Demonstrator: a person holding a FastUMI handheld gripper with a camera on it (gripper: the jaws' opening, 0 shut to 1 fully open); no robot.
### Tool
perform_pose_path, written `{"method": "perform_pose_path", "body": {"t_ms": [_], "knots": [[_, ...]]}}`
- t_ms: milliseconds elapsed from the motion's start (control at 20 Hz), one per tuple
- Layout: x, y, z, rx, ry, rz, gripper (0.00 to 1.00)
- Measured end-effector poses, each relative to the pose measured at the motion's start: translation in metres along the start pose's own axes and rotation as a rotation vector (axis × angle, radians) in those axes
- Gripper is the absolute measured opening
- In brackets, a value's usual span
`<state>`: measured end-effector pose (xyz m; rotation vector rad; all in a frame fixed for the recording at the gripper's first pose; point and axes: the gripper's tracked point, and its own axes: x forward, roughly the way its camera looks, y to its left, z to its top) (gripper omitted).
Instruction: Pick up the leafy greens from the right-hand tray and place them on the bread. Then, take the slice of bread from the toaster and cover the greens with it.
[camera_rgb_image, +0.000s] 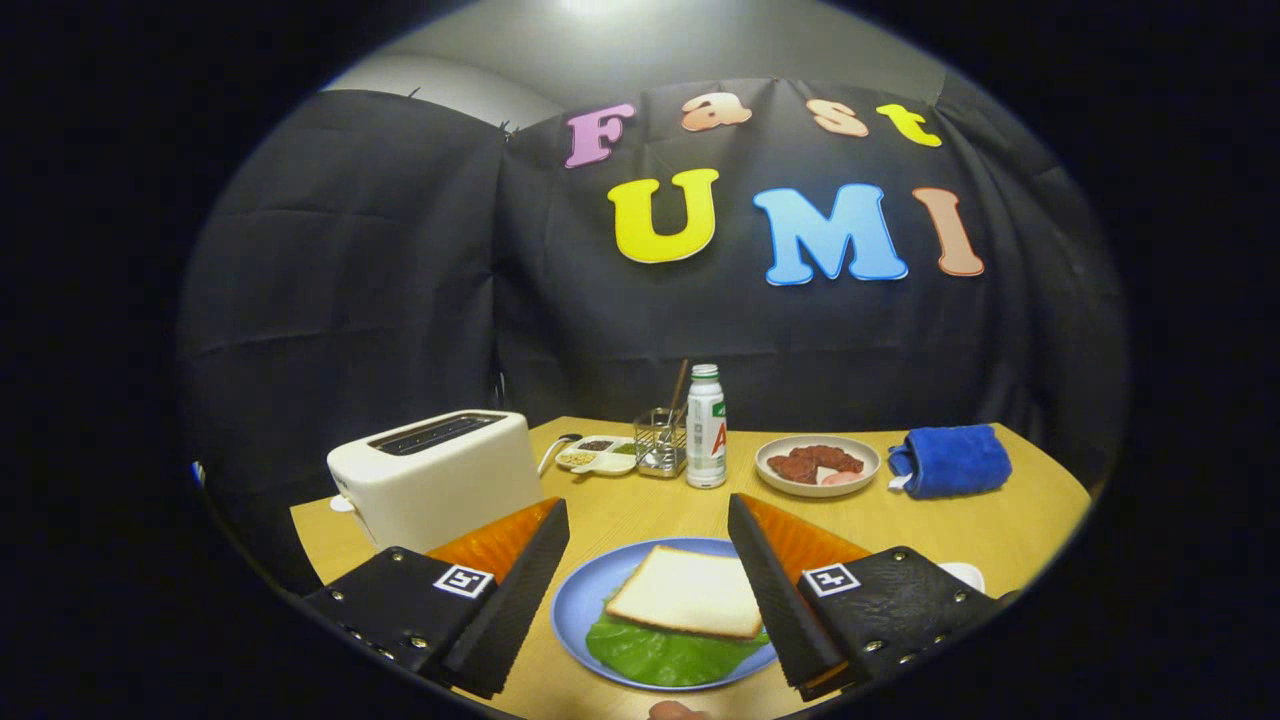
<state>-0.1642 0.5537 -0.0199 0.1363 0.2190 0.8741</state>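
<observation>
A blue plate (580, 600) lies on the wooden table between my two fingers. On it a slice of white bread (690, 590) rests flat on top of a green lettuce leaf (650, 655), whose edge sticks out on the near side. My gripper (648, 520) hovers above the plate, open, with nothing between its fingers. A white toaster (440, 475) stands beyond the left finger; its slots look dark and I cannot tell what is inside.
Behind the plate stand a white bottle (706, 428), a wire holder with sticks (660, 440) and a small divided dish (598, 455). A plate of reddish meat slices (818, 463) and a rolled blue towel (950, 461) sit at the back right. A white tray edge (965, 573) shows beside the right finger.
</observation>
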Motion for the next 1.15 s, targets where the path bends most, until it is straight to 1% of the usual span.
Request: {"method": "perform_pose_path", "body": {"t_ms": [100, 400, 600, 700, 800, 900, 1000, 1150], "knots": [[-0.007, -0.024, 0.013, -0.006, -0.028, -0.034, 0.97], [-0.033, -0.124, 0.054, -0.021, -0.125, -0.183, 0.97], [-0.052, -0.172, 0.068, -0.011, -0.164, -0.232, 0.97], [-0.063, -0.186, 0.069, 0.004, -0.174, -0.233, 0.97], [-0.075, -0.202, 0.074, 0.011, -0.197, -0.211, 0.97], [-0.092, -0.231, 0.081, -0.009, -0.230, -0.197, 0.97], [-0.110, -0.283, 0.086, -0.074, -0.266, -0.221, 0.97], [-0.146, -0.366, 0.082, -0.159, -0.322, -0.301, 0.97]]}}
